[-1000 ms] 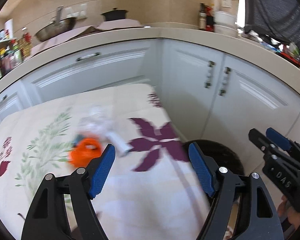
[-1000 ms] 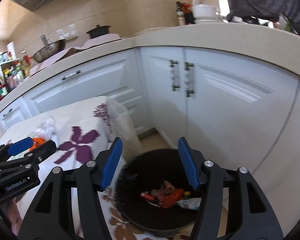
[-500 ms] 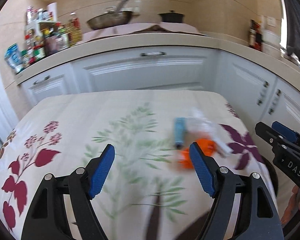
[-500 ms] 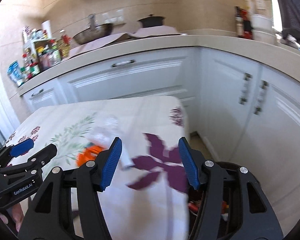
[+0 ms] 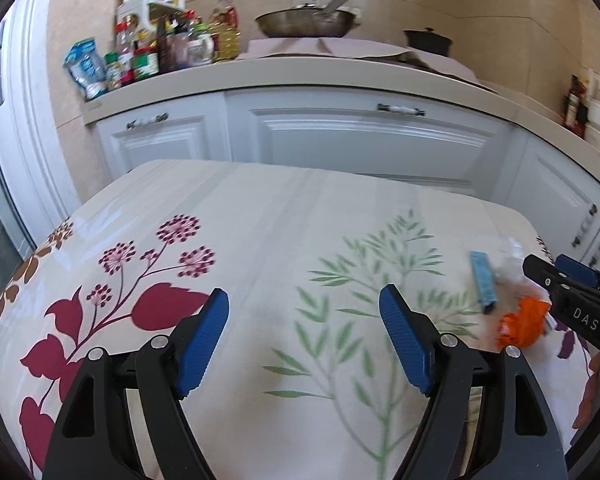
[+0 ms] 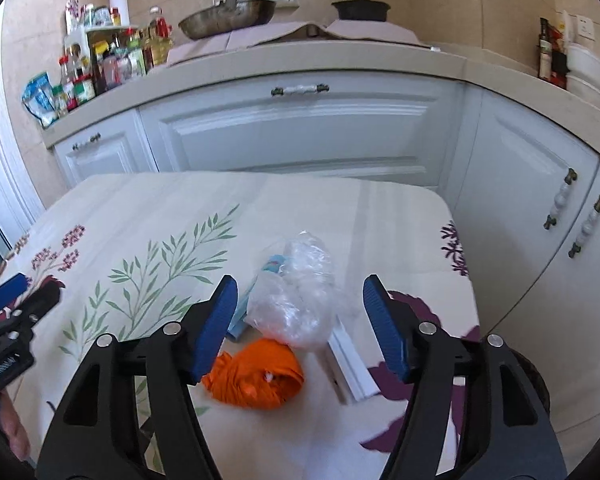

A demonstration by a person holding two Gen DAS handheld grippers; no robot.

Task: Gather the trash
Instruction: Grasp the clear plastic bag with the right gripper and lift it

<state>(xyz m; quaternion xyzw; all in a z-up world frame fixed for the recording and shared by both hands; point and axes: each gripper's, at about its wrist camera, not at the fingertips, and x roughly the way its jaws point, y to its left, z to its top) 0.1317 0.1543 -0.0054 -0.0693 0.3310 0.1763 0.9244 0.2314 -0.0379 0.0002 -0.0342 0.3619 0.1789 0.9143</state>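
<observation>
Hovering above the table, the right gripper (image 6: 296, 312) has its jaws spread wide and empty, and the small heap of trash now lies between its two blue pads in the right wrist view. One second ago this same camera looked down into the black bin with rubbish inside it; now the bin (image 6: 534, 376) shows only as a dark edge at the table's right corner. I judge that one drop is finished and the hand has swung back for the next piece.

The heap sits near the right edge of the flowered tablecloth (image 6: 140, 216): a crumpled clear plastic bag (image 6: 296, 300), an orange wrapper (image 6: 256, 376) touching its near side, a white flat stick (image 6: 350, 368) just beside it to the right, and a light blue packet (image 5: 483, 282) partly hidden under the plastic.

The left gripper (image 5: 304, 338) is also wide open and holds nothing. It has turned to the left and now faces bare cloth, with the trash well to its right.

The plastic bag seems the closest target for the right gripper.
</observation>
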